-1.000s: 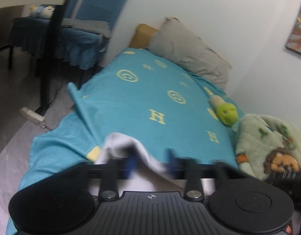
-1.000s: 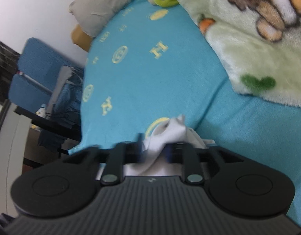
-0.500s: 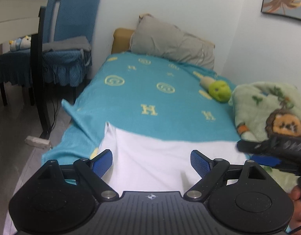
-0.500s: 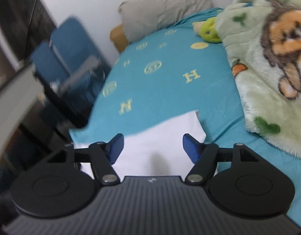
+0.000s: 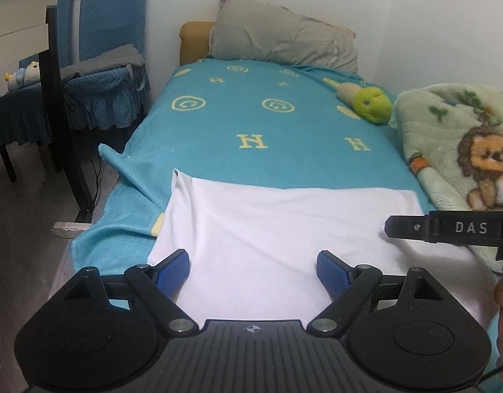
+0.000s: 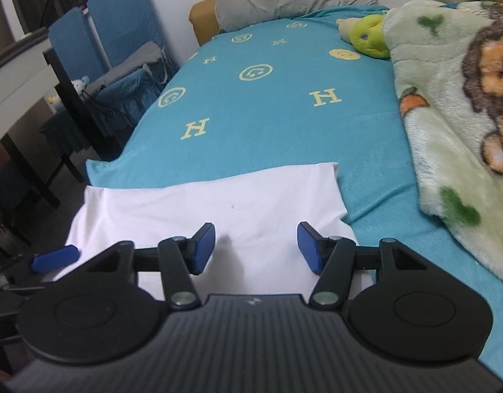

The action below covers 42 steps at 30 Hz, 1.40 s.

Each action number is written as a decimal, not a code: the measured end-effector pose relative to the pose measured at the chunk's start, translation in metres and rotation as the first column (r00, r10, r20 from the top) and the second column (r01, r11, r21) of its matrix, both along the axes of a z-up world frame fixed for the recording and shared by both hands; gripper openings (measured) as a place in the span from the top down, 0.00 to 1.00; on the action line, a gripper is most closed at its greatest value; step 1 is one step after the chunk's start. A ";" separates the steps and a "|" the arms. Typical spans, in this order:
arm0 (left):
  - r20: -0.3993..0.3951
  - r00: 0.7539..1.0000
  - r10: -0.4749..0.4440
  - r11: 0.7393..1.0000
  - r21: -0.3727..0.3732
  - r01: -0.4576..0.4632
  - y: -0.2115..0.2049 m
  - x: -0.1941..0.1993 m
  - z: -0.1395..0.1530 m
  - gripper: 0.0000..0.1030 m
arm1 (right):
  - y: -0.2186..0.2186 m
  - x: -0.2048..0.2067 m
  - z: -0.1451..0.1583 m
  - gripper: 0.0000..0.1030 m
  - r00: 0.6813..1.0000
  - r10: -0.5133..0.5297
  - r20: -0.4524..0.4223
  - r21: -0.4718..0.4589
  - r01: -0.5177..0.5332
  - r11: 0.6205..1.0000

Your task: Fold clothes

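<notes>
A white garment lies spread flat across the near end of the bed, on the teal cover. My left gripper hovers over its near left part, jaws wide open, nothing pinched between the blue pads. My right gripper is over the garment's right part. Its jaws are closing slightly, with cloth only lying beneath them and no pad pressing on it. The right gripper's black side shows at the right of the left wrist view. A left fingertip shows in the right wrist view.
A green lion-print blanket is heaped along the bed's right side, with a green plush toy beyond it. A grey pillow leans at the head. Blue chairs, a dark table leg and a power strip stand left of the bed.
Both grippers held bunched white cloth a second ago. They have let go and opened, both views have rolled upright, and the garment now lies flat on the cover.
</notes>
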<state>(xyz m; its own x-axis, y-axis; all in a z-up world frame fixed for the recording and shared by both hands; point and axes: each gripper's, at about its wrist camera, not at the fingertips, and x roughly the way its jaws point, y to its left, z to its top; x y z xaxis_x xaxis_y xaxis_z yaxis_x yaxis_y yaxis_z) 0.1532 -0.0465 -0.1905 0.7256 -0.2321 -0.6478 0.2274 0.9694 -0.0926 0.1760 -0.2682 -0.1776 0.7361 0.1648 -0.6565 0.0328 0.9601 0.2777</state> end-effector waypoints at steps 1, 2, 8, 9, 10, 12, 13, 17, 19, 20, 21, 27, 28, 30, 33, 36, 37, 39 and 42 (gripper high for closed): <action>0.010 1.000 -0.004 1.000 -0.006 0.004 0.000 -0.006 0.005 0.16 | 0.000 -0.007 0.005 0.43 1.000 0.000 0.010 0.004 0.000 1.000; 0.018 1.000 -0.005 1.000 -0.009 0.005 0.000 -0.013 0.010 0.17 | 0.000 -0.014 0.010 0.43 1.000 0.000 0.019 0.003 0.000 1.000; 0.023 1.000 -0.012 0.999 -0.032 0.013 -0.003 -0.051 0.033 0.17 | 0.003 -0.061 0.039 0.42 0.998 0.002 0.058 -0.012 -0.001 1.000; 0.010 1.000 -0.008 0.999 -0.033 0.009 -0.003 -0.054 0.032 0.17 | 0.003 -0.068 0.041 0.42 0.998 0.001 0.060 -0.019 0.001 1.000; -0.012 1.000 -0.002 0.999 -0.035 0.001 -0.003 -0.055 0.030 0.19 | 0.004 -0.073 0.041 0.42 0.999 -0.006 0.051 -0.019 0.007 1.000; -0.060 0.998 0.010 0.999 -0.031 -0.011 -0.002 -0.052 0.023 0.27 | 0.003 -0.082 0.036 0.42 1.000 -0.016 0.026 0.000 0.016 1.000; -0.079 0.997 0.011 1.000 -0.024 -0.013 -0.002 -0.050 0.019 0.26 | 0.003 -0.083 0.032 0.43 1.000 -0.024 0.004 0.002 0.024 1.000; -0.120 0.993 0.007 1.000 0.015 -0.005 -0.006 -0.047 0.007 0.24 | 0.005 -0.077 0.011 0.44 0.996 -0.017 -0.087 -0.025 0.015 1.000; -0.115 0.993 0.002 0.999 0.034 0.002 -0.008 -0.049 0.007 0.24 | 0.007 -0.074 0.002 0.44 0.993 -0.012 -0.115 -0.031 0.008 0.999; -0.116 0.993 0.001 0.999 0.034 0.003 -0.008 -0.051 0.008 0.22 | 0.008 -0.075 0.001 0.44 0.993 -0.013 -0.118 -0.027 0.010 1.000; -0.121 0.993 0.003 1.000 0.024 0.000 -0.007 -0.053 0.010 0.22 | 0.007 -0.075 0.000 0.44 0.993 -0.015 -0.120 -0.022 0.012 1.000; -0.210 0.978 0.000 0.977 -0.208 -0.044 0.017 -0.082 0.026 0.21 | 0.004 -0.077 0.000 0.44 0.992 -0.024 -0.126 0.010 0.026 1.000; -0.234 0.972 -0.008 0.964 -0.260 -0.055 0.022 -0.087 0.028 0.21 | 0.003 -0.077 0.000 0.44 0.991 -0.027 -0.127 0.014 0.029 1.000; -0.283 0.959 -0.016 0.943 -0.325 -0.080 0.026 -0.094 0.025 0.18 | 0.003 -0.076 0.000 0.44 0.991 -0.031 -0.132 0.020 0.034 0.999; -0.369 0.929 -0.008 0.916 -0.375 -0.140 0.029 -0.090 0.011 0.16 | 0.002 -0.075 0.001 0.44 0.990 -0.039 -0.138 0.029 0.044 0.999; -0.451 0.891 0.060 0.879 -0.399 -0.261 0.038 -0.074 -0.008 0.16 | 0.001 -0.076 0.002 0.44 0.990 -0.042 -0.137 0.039 0.048 0.998; -0.484 0.871 0.088 0.854 -0.414 -0.316 0.044 -0.068 -0.016 0.15 | 0.000 -0.076 0.003 0.44 0.990 -0.044 -0.137 0.043 0.050 0.998; -0.528 0.839 0.131 0.787 -0.459 -0.412 0.057 -0.058 -0.030 0.14 | -0.002 -0.076 0.003 0.44 0.989 -0.048 -0.139 0.057 0.056 0.997; -0.526 0.837 0.153 0.678 -0.560 -0.476 0.075 -0.055 -0.041 0.13 | -0.003 -0.076 0.003 0.44 0.989 -0.052 -0.141 0.069 0.063 0.996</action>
